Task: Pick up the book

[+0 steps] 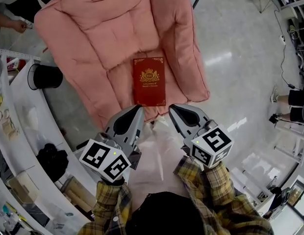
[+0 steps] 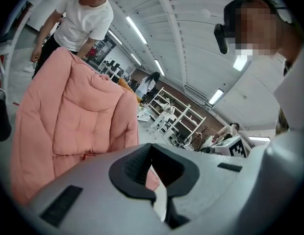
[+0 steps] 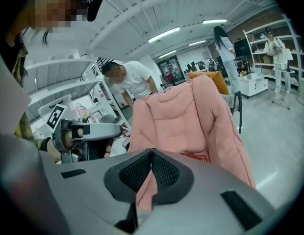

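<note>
book (image 1: pixel 149 81), red with gold crest, lying flat on pink cushion (image 1: pixel 103 28) near its front edge, just beyond and between the tips of left gripper (image 1: pixel 138 109) and right gripper (image 1: pixel 173 107). both pairs of jaws closed tip to tip, holding nothing. right gripper view catches the book's red edge above its jaws; left gripper view has only cushion there.

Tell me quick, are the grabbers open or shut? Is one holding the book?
Left gripper: shut, holding nothing.
Right gripper: shut, holding nothing.
Book: lying untouched on the pink cushion.
</note>
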The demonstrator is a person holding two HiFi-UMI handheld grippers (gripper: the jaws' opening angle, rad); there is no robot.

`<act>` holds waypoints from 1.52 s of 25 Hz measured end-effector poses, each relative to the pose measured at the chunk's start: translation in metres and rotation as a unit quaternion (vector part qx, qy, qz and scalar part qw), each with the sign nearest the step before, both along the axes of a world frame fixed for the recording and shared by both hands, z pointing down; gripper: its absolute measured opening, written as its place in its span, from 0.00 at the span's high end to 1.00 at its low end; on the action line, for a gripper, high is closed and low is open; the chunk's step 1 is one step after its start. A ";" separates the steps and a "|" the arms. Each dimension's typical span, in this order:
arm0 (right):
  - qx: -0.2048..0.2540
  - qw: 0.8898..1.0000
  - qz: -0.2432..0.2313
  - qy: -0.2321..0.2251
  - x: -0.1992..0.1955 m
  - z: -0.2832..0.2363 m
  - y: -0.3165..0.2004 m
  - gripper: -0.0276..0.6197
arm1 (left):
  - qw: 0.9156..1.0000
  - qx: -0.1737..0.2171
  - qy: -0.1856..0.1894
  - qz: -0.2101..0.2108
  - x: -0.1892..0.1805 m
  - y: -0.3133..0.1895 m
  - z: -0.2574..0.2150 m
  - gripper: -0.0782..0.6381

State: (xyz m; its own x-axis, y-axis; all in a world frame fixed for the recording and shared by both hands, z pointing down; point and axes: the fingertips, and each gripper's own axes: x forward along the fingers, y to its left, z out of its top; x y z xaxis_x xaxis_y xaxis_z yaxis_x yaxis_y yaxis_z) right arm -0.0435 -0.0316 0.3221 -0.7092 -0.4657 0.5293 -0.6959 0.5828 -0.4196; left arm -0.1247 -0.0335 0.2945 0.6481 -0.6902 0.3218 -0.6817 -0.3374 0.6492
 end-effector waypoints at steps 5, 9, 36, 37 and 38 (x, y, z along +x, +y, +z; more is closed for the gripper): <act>-0.011 1.000 0.001 0.001 0.008 0.047 -0.013 0.93 | 1.000 -0.024 -0.011 0.004 0.012 -0.006 0.048 0.88; -0.021 1.000 0.004 0.011 0.019 0.083 -0.020 0.93 | 0.999 -0.044 -0.010 -0.007 0.017 -0.012 0.086 0.88; -0.205 0.978 0.028 -0.016 0.030 0.282 -0.024 0.64 | 0.992 -0.120 -0.018 -0.033 0.019 -0.026 0.259 0.88; -0.217 0.976 0.031 -0.021 0.031 0.288 -0.023 0.61 | 0.992 -0.120 -0.016 -0.032 0.020 -0.026 0.260 0.88; -0.226 0.973 0.032 -0.024 0.031 0.292 -0.021 0.58 | 0.992 -0.120 -0.014 -0.031 0.021 -0.026 0.259 0.88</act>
